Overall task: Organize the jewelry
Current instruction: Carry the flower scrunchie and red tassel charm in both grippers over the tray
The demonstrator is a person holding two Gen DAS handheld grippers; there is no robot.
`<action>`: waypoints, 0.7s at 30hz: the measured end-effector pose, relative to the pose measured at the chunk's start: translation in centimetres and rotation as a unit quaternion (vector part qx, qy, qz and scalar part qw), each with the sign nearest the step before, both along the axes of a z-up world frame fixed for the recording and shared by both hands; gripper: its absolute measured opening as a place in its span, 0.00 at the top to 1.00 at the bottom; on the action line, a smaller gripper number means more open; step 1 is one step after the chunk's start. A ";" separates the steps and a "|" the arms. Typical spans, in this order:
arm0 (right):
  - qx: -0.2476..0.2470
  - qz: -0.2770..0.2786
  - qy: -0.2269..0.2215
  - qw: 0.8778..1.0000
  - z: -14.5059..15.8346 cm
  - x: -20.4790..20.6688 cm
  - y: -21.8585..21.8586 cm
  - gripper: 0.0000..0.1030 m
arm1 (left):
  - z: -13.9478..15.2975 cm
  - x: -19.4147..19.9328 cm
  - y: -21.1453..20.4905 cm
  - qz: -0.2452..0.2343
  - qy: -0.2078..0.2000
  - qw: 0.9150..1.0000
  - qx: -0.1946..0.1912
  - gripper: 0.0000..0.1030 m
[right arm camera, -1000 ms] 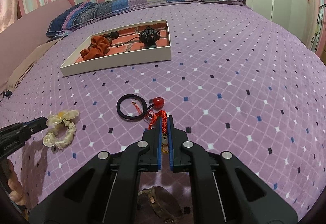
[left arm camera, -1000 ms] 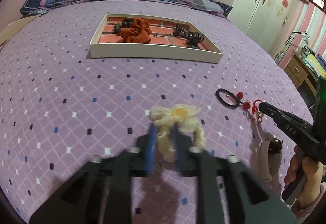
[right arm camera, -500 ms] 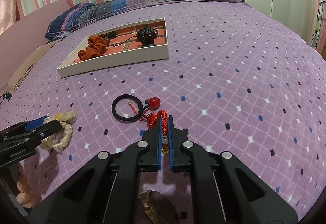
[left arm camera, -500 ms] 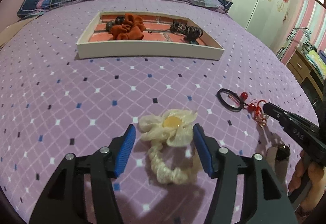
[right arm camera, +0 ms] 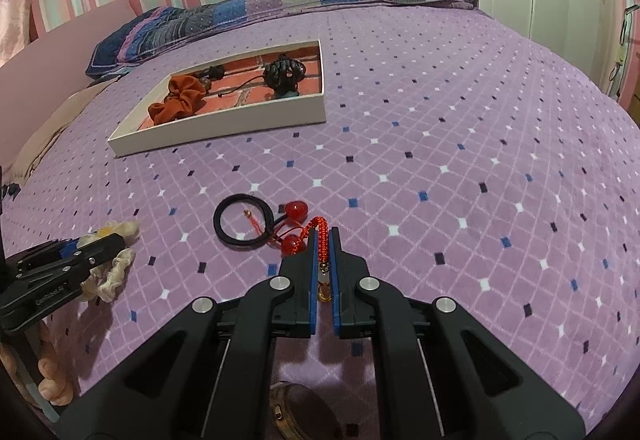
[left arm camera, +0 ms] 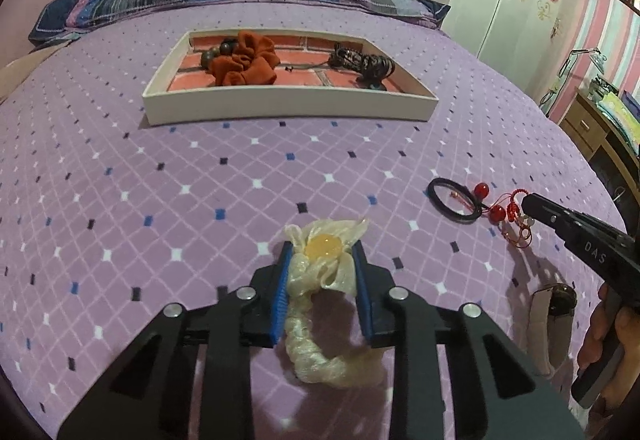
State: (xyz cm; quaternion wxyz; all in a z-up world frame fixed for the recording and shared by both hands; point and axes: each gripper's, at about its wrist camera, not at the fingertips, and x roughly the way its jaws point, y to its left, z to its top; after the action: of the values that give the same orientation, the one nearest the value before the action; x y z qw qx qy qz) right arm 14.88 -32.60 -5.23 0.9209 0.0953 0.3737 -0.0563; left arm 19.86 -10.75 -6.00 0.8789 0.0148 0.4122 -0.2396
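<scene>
One cream scrunchie [left arm camera: 320, 304], amber bead at its flower, lies crumpled.

Cream scrunchie [left arm camera: 320, 292], purple diamond-patterned bedspread [left arm camera: 160, 180]

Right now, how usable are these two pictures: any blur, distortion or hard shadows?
Left wrist view: sharp, with strong fisheye bending of the tray; soft shadow under the cream scrunchie. Right wrist view: also sharp, dark corners, bed bulging; the watch at the bottom edge lies in shade.
</scene>
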 end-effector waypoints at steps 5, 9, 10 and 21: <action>-0.006 -0.001 -0.015 1.000 1.5 0.8 -0.1 0.95 | 1.6 0.9 1.4 0.015 -0.013 1.000 -0.010 0.73; -0.013 0.003 -0.029 0.999 3.1 1.9 0.2 0.95 | 3.0 1.8 2.4 0.026 -0.022 0.999 -0.018 0.73; -0.014 0.004 -0.032 0.999 3.4 2.2 0.3 0.95 | 3.4 2.2 2.5 0.028 -0.024 0.999 -0.018 0.73; -0.004 0.013 -0.059 0.998 7.2 8.7 2.8 0.95 | 6.7 7.4 2.8 0.043 -0.036 0.998 -0.032 0.72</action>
State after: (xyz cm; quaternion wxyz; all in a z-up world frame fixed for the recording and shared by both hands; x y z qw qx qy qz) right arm 23.58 -29.78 1.97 0.9423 0.0896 0.3202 -0.0401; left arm 27.23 -7.95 0.68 0.9026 -0.0229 0.3730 -0.2137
